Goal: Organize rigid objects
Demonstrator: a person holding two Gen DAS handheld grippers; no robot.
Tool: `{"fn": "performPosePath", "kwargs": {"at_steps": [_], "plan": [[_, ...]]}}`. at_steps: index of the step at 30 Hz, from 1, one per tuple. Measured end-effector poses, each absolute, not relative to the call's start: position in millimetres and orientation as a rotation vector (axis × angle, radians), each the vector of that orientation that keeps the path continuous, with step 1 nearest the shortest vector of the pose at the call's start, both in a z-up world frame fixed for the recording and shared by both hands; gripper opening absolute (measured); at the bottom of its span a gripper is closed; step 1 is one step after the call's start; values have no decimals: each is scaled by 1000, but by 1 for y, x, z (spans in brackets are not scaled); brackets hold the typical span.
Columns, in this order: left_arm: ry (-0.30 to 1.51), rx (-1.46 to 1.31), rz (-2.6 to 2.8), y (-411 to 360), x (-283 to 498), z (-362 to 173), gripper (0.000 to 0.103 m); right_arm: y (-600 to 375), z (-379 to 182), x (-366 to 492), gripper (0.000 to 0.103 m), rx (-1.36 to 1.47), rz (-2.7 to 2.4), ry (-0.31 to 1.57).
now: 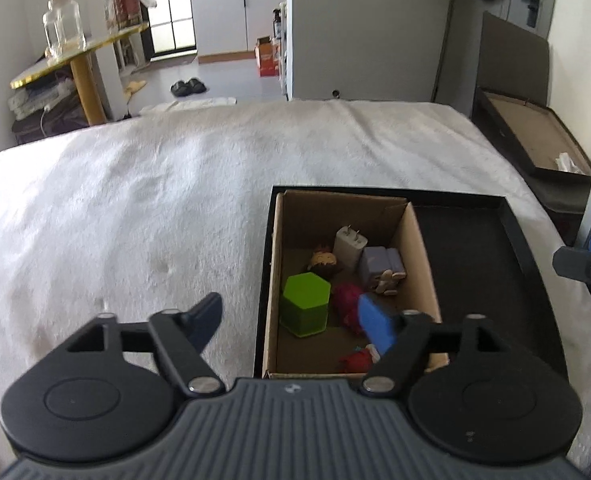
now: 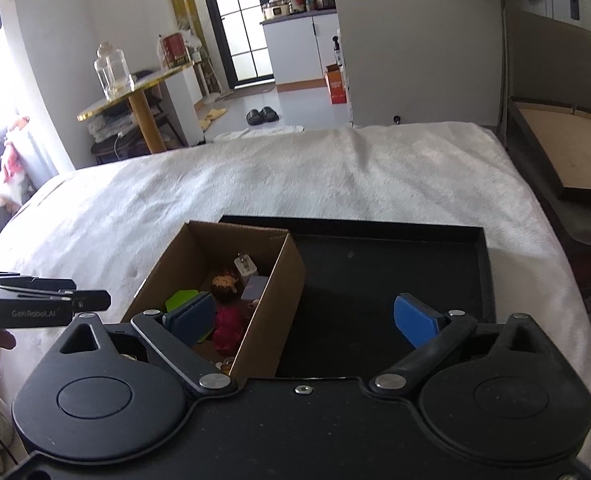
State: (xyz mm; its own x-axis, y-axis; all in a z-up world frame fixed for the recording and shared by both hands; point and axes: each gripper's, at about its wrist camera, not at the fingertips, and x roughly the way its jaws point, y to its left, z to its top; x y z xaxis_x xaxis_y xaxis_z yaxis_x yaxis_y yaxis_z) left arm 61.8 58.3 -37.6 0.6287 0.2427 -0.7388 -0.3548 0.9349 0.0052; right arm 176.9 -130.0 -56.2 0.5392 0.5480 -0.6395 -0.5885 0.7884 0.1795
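Observation:
A brown cardboard box [image 1: 415,236] stands in the left part of a shallow black tray [image 1: 471,248] on a white bedspread. Inside lie a green hexagonal block [image 1: 305,308], a white plug adapter [image 1: 349,246], a small doll head [image 1: 323,262], a grey-purple figure [image 1: 379,266] and red toys [image 1: 347,304]. My left gripper [image 1: 291,322] hovers open above the box's near left corner, nothing between its blue pads. My right gripper [image 2: 303,318] is open wide over the cardboard box's [image 2: 283,280] right wall and the black tray [image 2: 375,280], holding nothing. The green block [image 2: 181,300] shows there too.
The white bedspread [image 1: 155,208] spreads left of and beyond the tray. The other gripper's tip [image 1: 583,266] shows at the right edge. A dark bed frame with a board [image 1: 531,136] lies beyond on the right, and a gold side table with glass jars [image 1: 63,60] stands at the far left.

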Motion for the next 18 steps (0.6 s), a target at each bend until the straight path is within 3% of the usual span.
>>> {"fn": "performPosePath", "kwargs": {"at_steps": [4,18], "plan": [[807,-144,302,57,53,-28,86,-143,-49,173,103,-28,683,738],[753,-182,239,49,20,7,88,-170,-24,147,103,22,725,728]]}}
